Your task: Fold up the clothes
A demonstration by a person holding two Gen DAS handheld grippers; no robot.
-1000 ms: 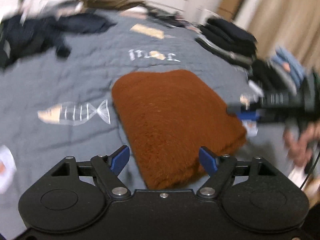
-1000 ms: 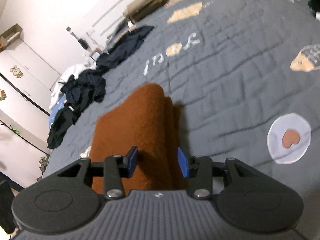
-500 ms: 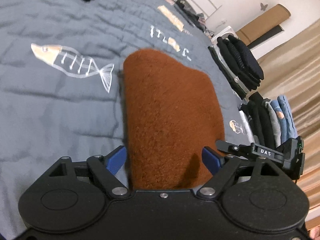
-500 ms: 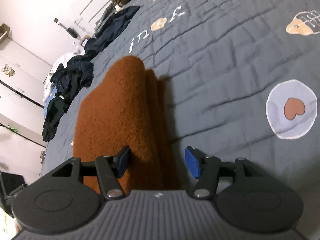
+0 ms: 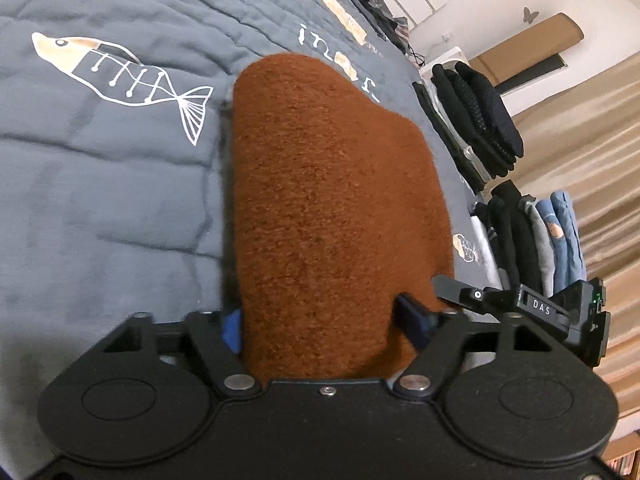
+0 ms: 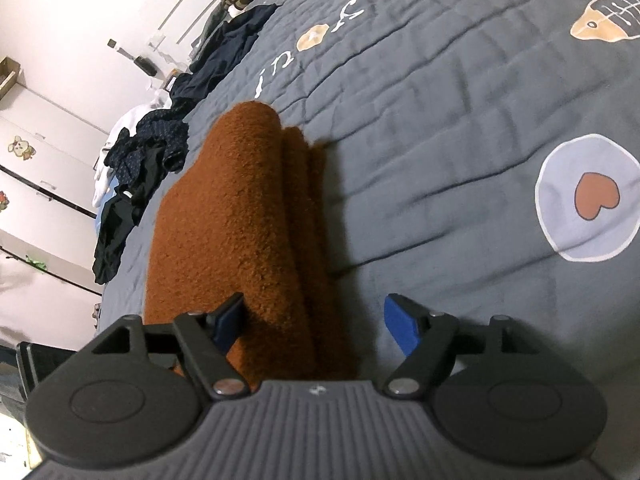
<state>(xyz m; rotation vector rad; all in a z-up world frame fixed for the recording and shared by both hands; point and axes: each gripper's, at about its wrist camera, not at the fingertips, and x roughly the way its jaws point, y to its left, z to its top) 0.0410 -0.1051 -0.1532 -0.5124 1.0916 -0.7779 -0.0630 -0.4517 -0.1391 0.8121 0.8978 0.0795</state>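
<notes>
A folded rust-brown fleece garment (image 5: 332,200) lies on the grey quilted bedspread (image 5: 100,208). Its near end sits between the blue pads of my left gripper (image 5: 322,324); the jaws are closing and both pads touch the fleece. In the right wrist view the same garment (image 6: 236,216) shows its layered folded edge. My right gripper (image 6: 314,324) straddles that edge with its jaws opening: one pad rests on top of the fleece, the other hangs free over the bedspread (image 6: 460,160). The right tool's black body (image 5: 536,304) pokes in beside the garment.
Stacks of folded dark clothes (image 5: 476,128) and a row of folded black, grey and blue pieces (image 5: 536,236) line the bed's right edge before beige curtains. A heap of loose dark clothes (image 6: 148,160) lies at the far side near white cupboards.
The left gripper dropped and rolled, and its jaws narrowed onto the garment's near end. The right jaws spread wider, the outer pad coming off the folded edge.
</notes>
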